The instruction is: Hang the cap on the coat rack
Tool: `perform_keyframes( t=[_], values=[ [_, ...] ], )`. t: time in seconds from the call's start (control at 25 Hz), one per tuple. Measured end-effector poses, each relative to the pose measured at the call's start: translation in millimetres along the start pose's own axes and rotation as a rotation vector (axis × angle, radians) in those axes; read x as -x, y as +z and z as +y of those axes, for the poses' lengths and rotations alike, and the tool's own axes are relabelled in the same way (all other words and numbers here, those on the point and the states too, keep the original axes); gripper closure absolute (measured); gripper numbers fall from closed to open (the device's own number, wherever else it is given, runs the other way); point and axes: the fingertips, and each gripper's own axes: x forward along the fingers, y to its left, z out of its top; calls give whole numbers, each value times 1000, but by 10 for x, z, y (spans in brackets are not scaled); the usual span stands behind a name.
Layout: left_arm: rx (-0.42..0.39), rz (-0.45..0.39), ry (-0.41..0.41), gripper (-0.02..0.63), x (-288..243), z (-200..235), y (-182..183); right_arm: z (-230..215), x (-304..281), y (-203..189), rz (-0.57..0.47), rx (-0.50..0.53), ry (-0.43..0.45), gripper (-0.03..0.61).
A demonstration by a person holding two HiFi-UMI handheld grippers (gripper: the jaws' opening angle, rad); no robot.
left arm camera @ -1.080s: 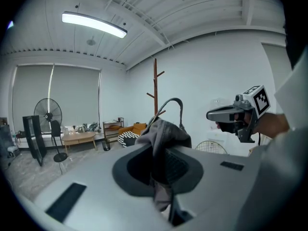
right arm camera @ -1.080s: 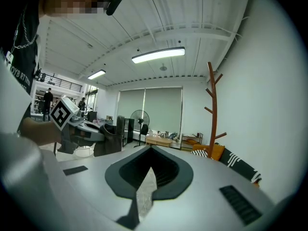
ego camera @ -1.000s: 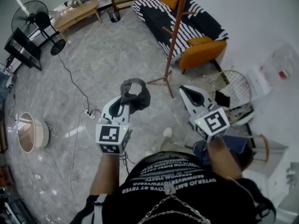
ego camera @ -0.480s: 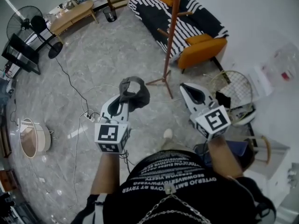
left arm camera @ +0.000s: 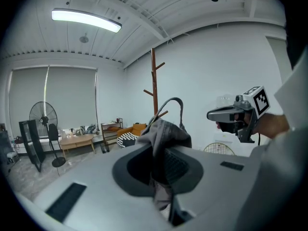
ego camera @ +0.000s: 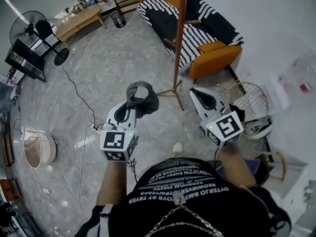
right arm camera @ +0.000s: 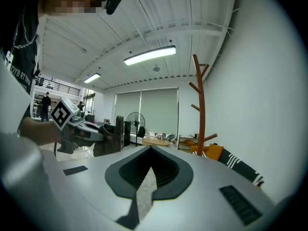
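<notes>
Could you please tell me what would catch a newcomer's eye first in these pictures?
First comes the dark grey cap, pinched in the left gripper in the middle of the head view. Next is the tall brown coat rack just ahead, standing beside the striped sofa with orange cushions. The right gripper carries nothing.

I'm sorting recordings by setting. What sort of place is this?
Probably a living-room setup, perhaps staged inside a larger workspace. A striped sofa with orange cushions, a low wooden table and a standing fan suggest it.
</notes>
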Motion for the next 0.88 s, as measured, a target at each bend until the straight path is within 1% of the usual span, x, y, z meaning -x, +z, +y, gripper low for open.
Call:
perform_keyframes(
  t=[0.12, 0.24, 0.52, 0.64, 0.76, 0.88],
  values=[
    [10, 17, 16, 595, -314, -64, 151, -370, -84, 2, -3, -6, 16, 586],
    [19, 26, 24, 595, -433, -102, 204, -531, -101, -1, -7, -2, 18, 586],
    [-1, -8, 27, 595, -588, -204, 347, -737, -63, -4, -15, 5, 24, 586],
    [-4, 8, 29, 595, -567, -260, 281, -773, -56, -34, -23, -3, 19, 586],
    [-2, 35, 33, 595, -518, -266, 190, -718, -41, -74, -30, -23, 29, 586],
    [-11, 36, 47, 595, -472, -218, 220, -664, -60, -84, -36, -30, 42, 586]
  ],
)
